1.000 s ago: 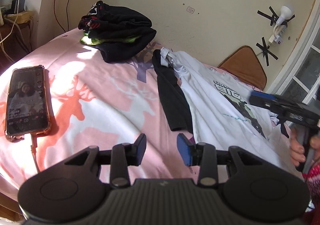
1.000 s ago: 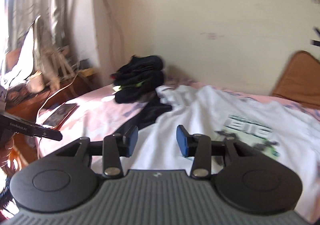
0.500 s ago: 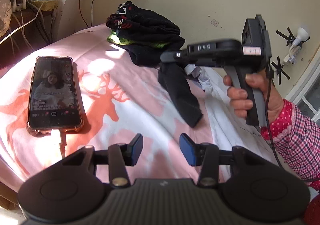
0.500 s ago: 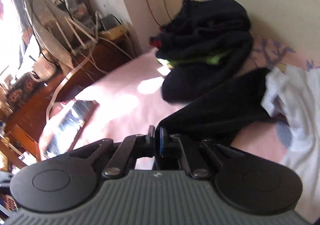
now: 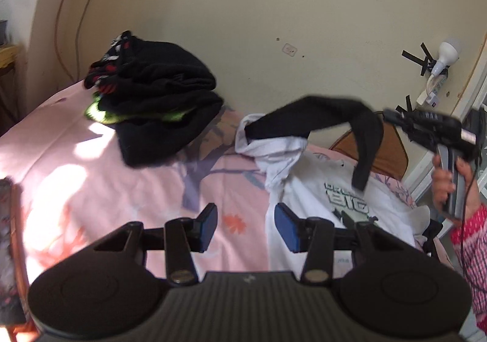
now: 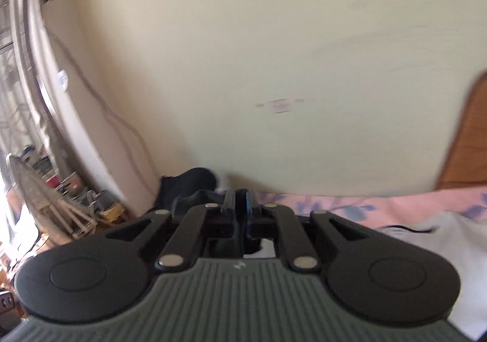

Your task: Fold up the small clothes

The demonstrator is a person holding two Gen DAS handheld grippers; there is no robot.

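Black sock pinched in right gripper, lifted over white T-shirt, left gripper half-open, empty

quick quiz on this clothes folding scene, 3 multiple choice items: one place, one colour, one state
1. Where is the black garment?
A. flat on the bed
B. lifted in the air over the white t-shirt
C. on top of a folded pile

2. What colour is the bedspread?
A. pink
B. green
C. grey

3. What state is the left hand-held gripper in?
A. open and empty
B. shut on a shirt
C. shut on a phone

Answers:
1 B, it arches above the shirt's print with one end dangling.
2 A, the cloth is pink with paler patterns.
3 A, its blue pads stand apart with only bed showing between them.
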